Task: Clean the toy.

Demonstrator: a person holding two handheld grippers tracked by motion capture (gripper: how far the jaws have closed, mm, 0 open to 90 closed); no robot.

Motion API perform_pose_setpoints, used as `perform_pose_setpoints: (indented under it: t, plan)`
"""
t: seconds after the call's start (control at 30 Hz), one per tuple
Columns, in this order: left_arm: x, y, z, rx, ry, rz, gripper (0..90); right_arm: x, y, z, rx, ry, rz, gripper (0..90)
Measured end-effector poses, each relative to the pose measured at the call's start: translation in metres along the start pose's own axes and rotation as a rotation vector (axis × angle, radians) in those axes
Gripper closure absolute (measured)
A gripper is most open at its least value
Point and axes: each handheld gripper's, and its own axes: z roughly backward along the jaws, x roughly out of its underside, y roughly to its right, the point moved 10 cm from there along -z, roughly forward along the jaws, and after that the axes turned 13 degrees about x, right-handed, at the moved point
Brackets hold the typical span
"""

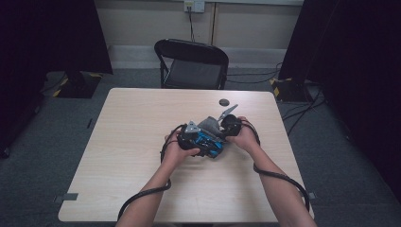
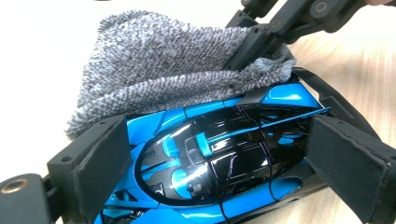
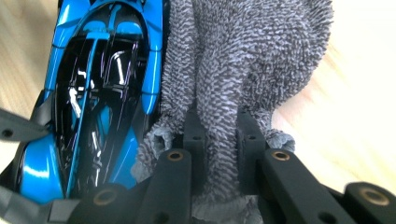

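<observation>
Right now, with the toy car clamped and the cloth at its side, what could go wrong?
1. The left tongs grip the glossy blue toy car across its curved body; it could slip out.
2. The right tongs pinch just a fold of the grey cloth, which might pull free while wiping.

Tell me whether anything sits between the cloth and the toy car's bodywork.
Nothing visible does. The right claw pinches the grey looped-pile cloth, which lies directly against the side of the glossy blue and black toy car. The left claw brackets the car's body, away from that side.
</observation>
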Motion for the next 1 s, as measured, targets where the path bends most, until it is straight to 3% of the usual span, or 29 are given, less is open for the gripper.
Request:
perform_pose_setpoints:
  t: [0.6, 1.0]
  plan:
    - [0.000, 0.001, 0.000, 0.002, -0.013, 0.001, 6.3, 0.026, 0.002, 0.016, -0.010, 0.015, -0.054, 78.8]
    - [0.000, 0.001, 0.000, 0.004, -0.017, 0.001, 6.3, 0.045, 0.001, 0.029, -0.010, 0.013, -0.053, 78.7]
